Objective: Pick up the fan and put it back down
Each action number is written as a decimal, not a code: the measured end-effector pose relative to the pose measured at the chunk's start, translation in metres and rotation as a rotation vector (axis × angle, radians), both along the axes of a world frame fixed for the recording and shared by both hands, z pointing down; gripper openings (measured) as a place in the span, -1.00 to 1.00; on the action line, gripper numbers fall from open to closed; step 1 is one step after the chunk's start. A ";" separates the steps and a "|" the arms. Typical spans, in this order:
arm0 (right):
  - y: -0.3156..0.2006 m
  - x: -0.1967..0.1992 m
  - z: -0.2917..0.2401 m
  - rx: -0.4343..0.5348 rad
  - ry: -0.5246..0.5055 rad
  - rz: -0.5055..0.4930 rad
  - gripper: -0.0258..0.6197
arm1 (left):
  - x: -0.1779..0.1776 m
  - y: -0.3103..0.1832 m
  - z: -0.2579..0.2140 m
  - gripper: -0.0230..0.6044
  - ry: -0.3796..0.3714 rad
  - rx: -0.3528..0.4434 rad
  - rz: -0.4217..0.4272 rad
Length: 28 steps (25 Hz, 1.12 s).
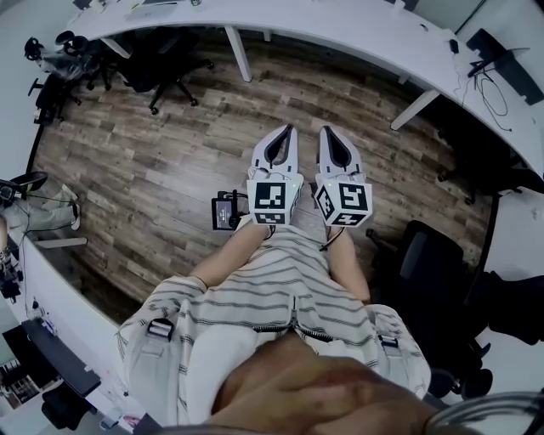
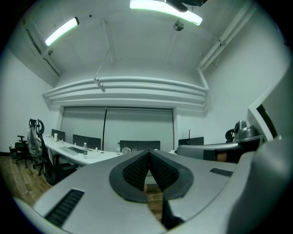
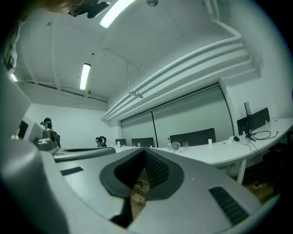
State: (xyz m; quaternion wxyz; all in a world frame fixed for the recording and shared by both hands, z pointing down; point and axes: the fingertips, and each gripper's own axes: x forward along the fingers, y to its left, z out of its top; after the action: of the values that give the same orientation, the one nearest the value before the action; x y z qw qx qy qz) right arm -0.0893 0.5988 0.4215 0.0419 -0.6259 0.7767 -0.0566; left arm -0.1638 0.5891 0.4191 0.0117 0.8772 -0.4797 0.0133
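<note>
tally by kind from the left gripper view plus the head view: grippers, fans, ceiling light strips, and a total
grippers: 2, the left gripper and the right gripper
fan: 1
ceiling light strips: 2
total: 5

Place: an office, most likely an open-plan work or meeting room.
Desks: 1 long white desk (image 1: 340, 30) curves round the room on white legs. A 2nd white worktop (image 1: 51, 293) runs along the left edge of the head view.
Seating: black swivel chairs (image 1: 170, 68) on castors stand at the curved desk.
Screens: a dark monitor (image 3: 257, 119) with trailing cables (image 1: 491, 85) sits on the desktop.
Desk items: a keyboard (image 2: 75, 149) and a small bottle (image 2: 85, 147).
Floor: wood-look planks (image 1: 153, 170).
Ceiling: long strip lights (image 2: 62, 31) and exposed white pipes (image 2: 219, 43).
End wall: pale blinds or panels (image 2: 119, 128); which of the 2 cannot be told.
</note>
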 end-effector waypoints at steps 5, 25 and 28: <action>-0.049 0.006 -0.002 0.015 0.020 -0.011 -0.89 | 0.010 -0.049 0.002 -0.91 0.008 0.014 -0.002; -0.299 0.034 -0.013 -0.005 0.044 0.009 -0.88 | 0.044 -0.299 -0.012 -0.91 0.009 0.004 0.005; -0.332 0.044 -0.014 -0.006 0.041 0.022 -0.88 | 0.053 -0.332 -0.016 -0.91 0.016 0.017 0.020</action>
State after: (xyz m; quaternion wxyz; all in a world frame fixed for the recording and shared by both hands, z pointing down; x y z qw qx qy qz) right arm -0.0450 0.2671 0.4080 0.0249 -0.6356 0.7703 -0.0456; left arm -0.1104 0.2568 0.4036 0.0079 0.8821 -0.4710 0.0021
